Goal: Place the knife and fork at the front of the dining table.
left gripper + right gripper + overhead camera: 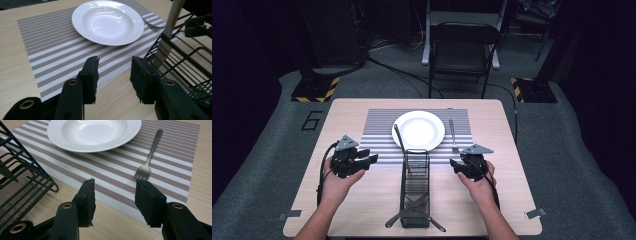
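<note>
A white plate sits on a striped placemat, with a fork lying to its right. A black wire cutlery basket lies lengthwise in front of the plate, and a metal utensil handle leans out of its far end toward the plate. My left gripper hovers left of the basket, open and empty. My right gripper is right of the basket, open and empty, its jaws just short of the fork's tines.
Crossed utensils poke from the basket's near end by the table's front edge. A folding chair stands beyond the table. Bare wood lies left and right of the placemat.
</note>
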### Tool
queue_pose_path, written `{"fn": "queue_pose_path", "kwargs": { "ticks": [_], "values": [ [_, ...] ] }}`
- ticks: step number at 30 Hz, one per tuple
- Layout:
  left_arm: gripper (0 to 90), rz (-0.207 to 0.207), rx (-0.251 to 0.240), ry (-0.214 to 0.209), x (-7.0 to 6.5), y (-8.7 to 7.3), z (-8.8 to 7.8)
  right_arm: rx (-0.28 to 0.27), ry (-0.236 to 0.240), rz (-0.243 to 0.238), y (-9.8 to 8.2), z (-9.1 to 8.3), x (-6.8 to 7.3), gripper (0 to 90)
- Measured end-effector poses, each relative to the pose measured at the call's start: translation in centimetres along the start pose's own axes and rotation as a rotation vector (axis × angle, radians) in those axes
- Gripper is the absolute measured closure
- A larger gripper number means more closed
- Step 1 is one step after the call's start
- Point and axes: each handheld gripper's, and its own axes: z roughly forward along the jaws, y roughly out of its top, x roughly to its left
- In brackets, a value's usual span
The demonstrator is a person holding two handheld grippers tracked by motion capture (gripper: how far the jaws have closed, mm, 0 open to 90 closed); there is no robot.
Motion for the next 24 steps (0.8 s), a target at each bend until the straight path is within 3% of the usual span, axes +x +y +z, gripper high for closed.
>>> {"fn": "queue_pose_path", "kwargs": {
  "ticks": [10, 24],
  "values": [
    [58.0, 0.028, -0.007, -0.054, -1.9, 1.7, 0.5, 0.003, -0.002, -0.004, -0.2, 0.0, -0.3, 48.9],
    [60.1, 0.038, -0.009, -0.080, -3.2, 2.8, 1.6, -0.006, 0.003, 0.001, -0.4, 0.0, -0.6, 48.1]
  ]
}}
